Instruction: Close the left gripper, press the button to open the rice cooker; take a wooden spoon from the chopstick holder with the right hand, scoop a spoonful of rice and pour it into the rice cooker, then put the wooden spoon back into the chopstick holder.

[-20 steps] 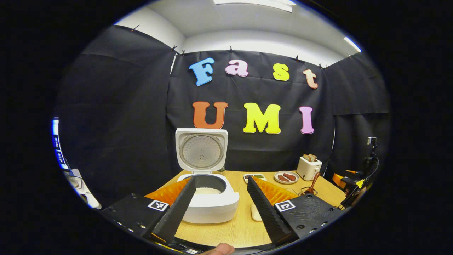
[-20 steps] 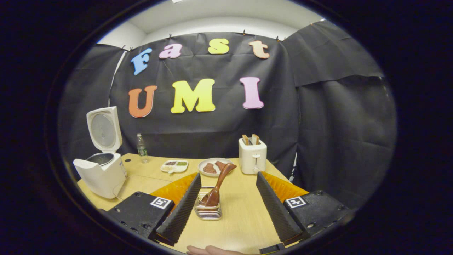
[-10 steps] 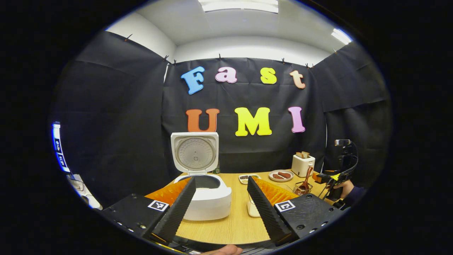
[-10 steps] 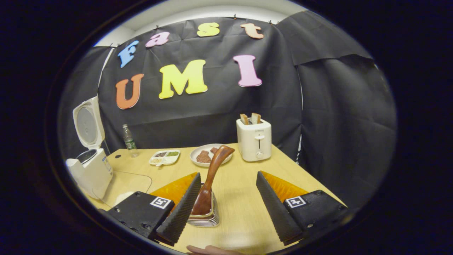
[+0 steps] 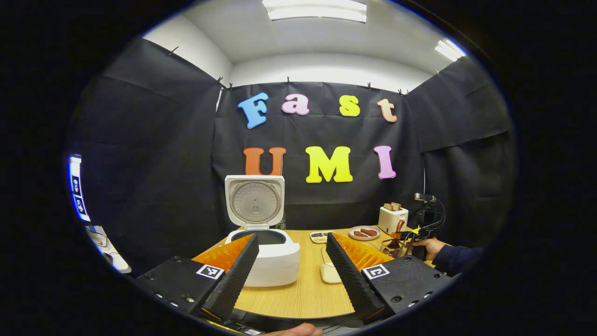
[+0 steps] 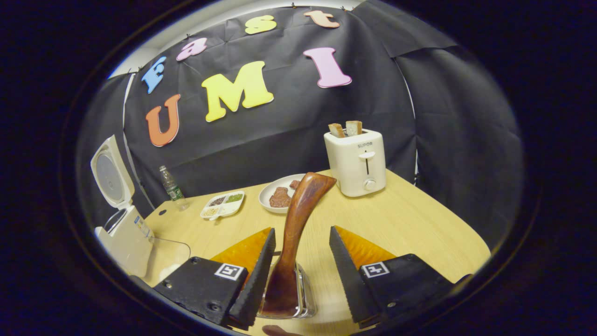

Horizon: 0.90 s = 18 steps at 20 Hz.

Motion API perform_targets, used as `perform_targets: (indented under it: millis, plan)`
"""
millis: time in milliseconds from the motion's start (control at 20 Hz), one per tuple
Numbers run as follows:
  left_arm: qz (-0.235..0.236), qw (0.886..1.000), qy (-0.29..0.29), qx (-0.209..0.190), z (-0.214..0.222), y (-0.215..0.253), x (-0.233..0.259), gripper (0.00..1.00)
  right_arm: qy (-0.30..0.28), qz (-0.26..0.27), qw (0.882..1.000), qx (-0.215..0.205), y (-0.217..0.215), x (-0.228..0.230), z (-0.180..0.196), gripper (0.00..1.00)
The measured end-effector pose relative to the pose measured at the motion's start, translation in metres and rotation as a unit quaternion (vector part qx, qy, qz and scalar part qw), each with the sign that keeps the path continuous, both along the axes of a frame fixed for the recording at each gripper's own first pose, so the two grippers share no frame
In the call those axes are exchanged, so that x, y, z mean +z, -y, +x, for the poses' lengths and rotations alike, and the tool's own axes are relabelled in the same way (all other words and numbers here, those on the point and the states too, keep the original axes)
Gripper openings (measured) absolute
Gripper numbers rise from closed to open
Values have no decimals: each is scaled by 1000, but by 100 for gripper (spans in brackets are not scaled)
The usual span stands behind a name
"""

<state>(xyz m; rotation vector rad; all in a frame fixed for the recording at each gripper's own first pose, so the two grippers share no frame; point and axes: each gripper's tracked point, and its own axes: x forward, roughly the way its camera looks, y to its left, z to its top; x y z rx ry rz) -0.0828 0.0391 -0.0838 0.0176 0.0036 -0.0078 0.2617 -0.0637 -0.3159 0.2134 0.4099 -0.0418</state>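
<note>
A: So, where is the wooden spoon?

B: In the right gripper view it stands in the chopstick holder, a wire basket on the table, right between the fingers of the right gripper. The fingers are spread apart, one on either side of the handle; I can't tell whether the left one touches it.

A: Which way does it point?

B: Its long axis is nearly upright. The bowl end sits down in the holder and the broad handle end leans up and to the right, toward the toaster.

A: What's around it?

B: Just behind the handle is a plate with brown pieces on it, then a divided dish and a bottle to the left. The rice cooker stands at the far left with its lid up.

A: And the other gripper?

B: In the left gripper view the left gripper also has its fingers apart, holding nothing, in front of the rice cooker. A small white container sits between cooker and right finger. Far right, a hand holds the other gripper beside the spoon.
</note>
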Motion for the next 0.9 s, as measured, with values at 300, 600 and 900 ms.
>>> perform_targets:
  millis: [300, 600, 900]
  plan:
    - [2, 1000, -25, -14, -3, 0, -16, 92, -28, 77, 996, 35, -21, -1, 7, 31]
    - [2, 999, -30, -11, -6, -9, -21, 93, -15, 60, 998, 23, -14, 19, -4, 16]
    - [-2, 999, -32, -9, -14, -16, -24, 92, 51, 2, 998, 28, -23, 81, -21, 14]
